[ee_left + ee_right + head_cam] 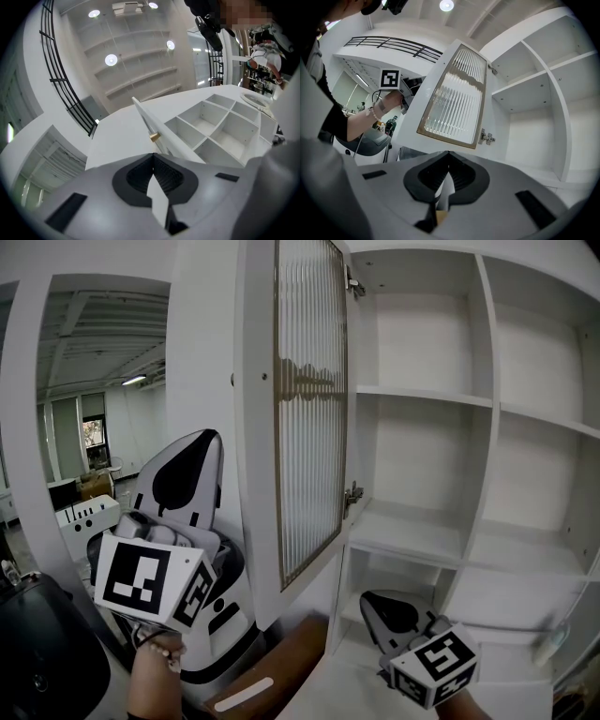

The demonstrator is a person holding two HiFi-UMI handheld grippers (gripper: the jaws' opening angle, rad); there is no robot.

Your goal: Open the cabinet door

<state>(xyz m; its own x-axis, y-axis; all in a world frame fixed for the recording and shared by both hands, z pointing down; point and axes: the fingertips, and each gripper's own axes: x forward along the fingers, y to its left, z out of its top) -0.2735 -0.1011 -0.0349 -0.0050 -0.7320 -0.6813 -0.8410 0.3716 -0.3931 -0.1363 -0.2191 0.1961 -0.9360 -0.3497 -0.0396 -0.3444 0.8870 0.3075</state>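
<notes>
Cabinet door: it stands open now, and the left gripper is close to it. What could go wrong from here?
1. The left gripper, jaws shut and empty, is beside the cabinet door, near the knob; a bump might swing the door closed.
2. The door stands wide open; pushing further could strain the lower hinge.
3. A knock might crack the ribbed glass.

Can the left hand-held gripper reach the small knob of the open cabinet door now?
Probably yes: the left hand-held gripper points toward the knob on the door, with nothing between them. Its jaws are shut and empty.
</notes>
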